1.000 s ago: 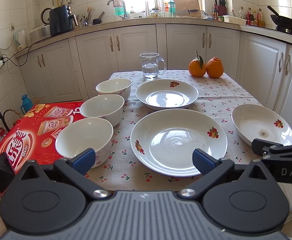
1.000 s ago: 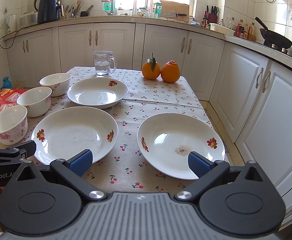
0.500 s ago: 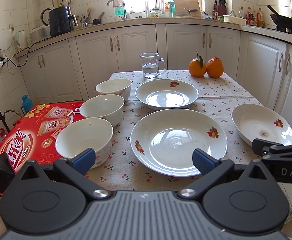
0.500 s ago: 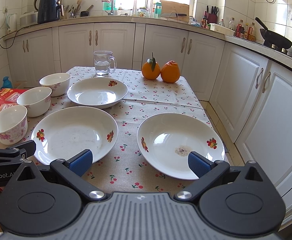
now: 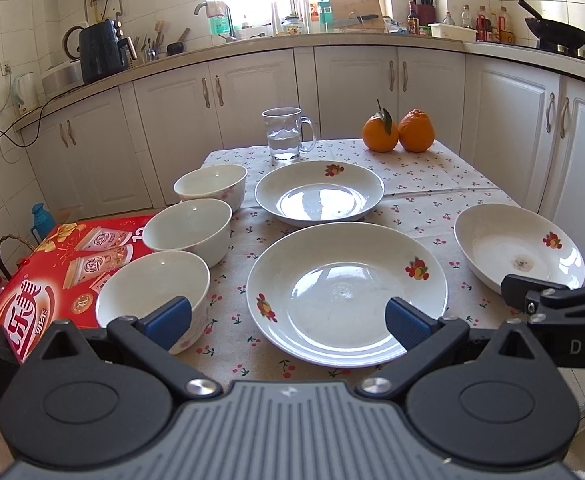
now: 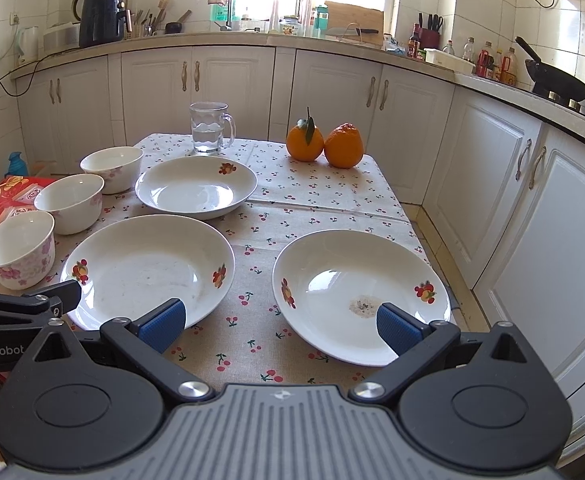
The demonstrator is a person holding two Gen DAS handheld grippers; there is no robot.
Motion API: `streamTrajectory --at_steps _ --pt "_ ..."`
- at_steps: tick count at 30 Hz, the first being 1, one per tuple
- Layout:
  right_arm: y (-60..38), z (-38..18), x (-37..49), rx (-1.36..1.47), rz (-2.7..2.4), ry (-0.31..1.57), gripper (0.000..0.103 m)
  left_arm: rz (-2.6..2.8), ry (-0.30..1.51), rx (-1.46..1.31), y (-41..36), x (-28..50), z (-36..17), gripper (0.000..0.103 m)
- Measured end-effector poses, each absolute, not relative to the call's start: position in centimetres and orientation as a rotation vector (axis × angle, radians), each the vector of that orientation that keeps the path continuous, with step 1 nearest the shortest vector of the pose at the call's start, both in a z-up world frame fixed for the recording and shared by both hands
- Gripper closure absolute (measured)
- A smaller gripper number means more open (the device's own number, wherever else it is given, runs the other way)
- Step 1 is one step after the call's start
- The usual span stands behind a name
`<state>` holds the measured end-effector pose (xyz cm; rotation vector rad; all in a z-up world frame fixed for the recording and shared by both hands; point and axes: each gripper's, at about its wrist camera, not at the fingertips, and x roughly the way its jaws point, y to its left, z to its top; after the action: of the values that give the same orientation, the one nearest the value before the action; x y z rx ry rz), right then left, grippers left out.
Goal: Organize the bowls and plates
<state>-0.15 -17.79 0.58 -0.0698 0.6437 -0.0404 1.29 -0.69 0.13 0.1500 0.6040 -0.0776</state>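
Above the table (image 5: 432,184), both grippers hover spread.

On the table, three plates are counted: a far plate (image 5: 319,193), a middle plate (image 5: 346,294) and a right plate (image 6: 360,296). Three bowls are seen in a row at the left: a far bowl (image 5: 210,186), a middle bowl (image 5: 188,229) and a near bowl (image 5: 152,292). Two oranges (image 6: 324,146) and one glass mug (image 6: 209,128) are also counted. Beside the table, one red box (image 5: 48,268) is seen.
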Motion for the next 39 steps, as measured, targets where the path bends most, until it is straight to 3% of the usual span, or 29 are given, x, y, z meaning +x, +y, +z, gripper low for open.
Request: streamTrajectory --at_steps 16,39 --pt "-23.3 0.7 1.7 -0.105 0.027 0.629 0.000 -0.225 0.571 0.240 -3.0 6.0 1.0 0.000" --pt "-31.4 -7.3 3.2 -0.056 0.180 0.777 0.000 -0.660 0.775 0.369 -13.6 14.4 -1.3 0.001"
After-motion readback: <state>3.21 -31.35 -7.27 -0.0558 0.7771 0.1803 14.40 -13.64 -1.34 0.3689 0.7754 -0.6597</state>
